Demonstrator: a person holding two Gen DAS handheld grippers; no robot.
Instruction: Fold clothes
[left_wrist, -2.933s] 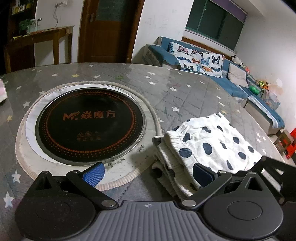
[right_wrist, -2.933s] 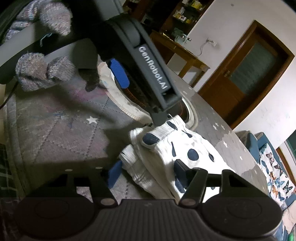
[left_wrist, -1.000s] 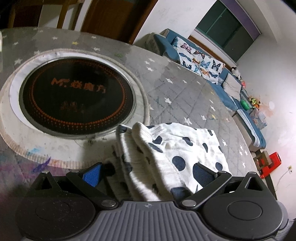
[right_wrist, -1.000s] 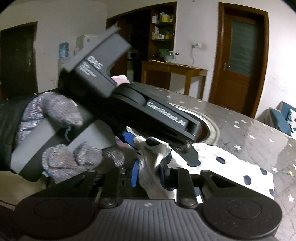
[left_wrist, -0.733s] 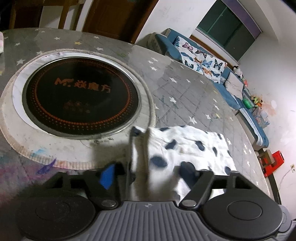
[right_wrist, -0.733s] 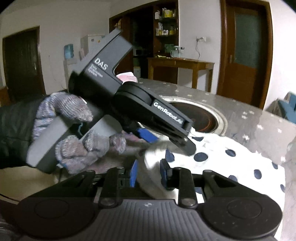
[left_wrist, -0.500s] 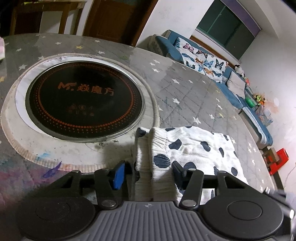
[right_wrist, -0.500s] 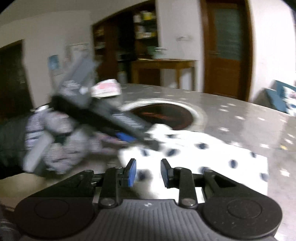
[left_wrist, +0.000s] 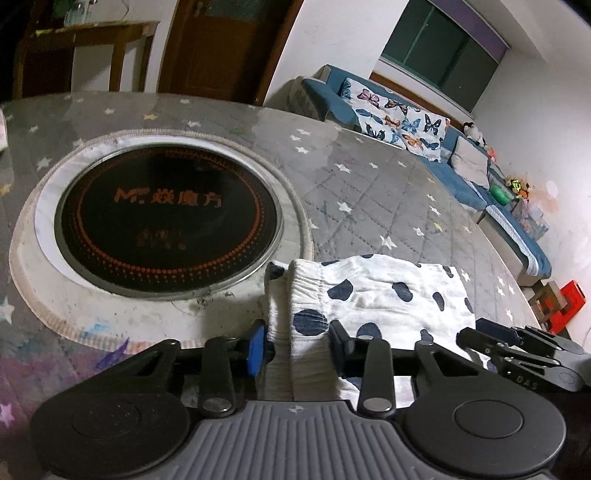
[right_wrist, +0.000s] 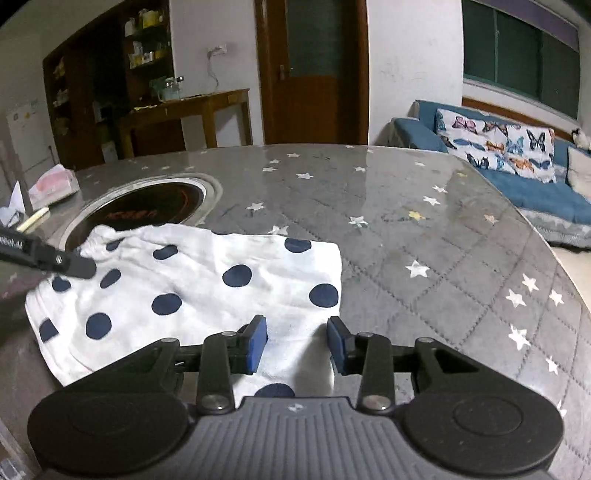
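Observation:
A white garment with dark blue dots (left_wrist: 388, 295) lies folded flat on the round table, its elastic waistband end nearest the hob. My left gripper (left_wrist: 298, 345) is shut on that thick waistband end, with the blue pads pressing both sides of the bundle. The right wrist view shows the same garment (right_wrist: 203, 280) spread flat. One of the left gripper's fingers (right_wrist: 66, 262) rests at its far-left corner. My right gripper (right_wrist: 297, 343) hovers open over the garment's near hem, its pads apart with flat cloth below them. Part of the right gripper (left_wrist: 517, 350) also shows by the garment's right edge.
A black round hob (left_wrist: 166, 221) in a white ring sits in the star-patterned grey tabletop (left_wrist: 369, 184), just left of the garment. A pink tissue box (right_wrist: 55, 182) stands at the table's far-left edge. A blue sofa (left_wrist: 406, 122) and a wooden side table (right_wrist: 184, 110) stand beyond.
My right gripper let go of the waistband and swung to the garment's other end. My left gripper's fingers closed in on the waistband. The garment settled flat.

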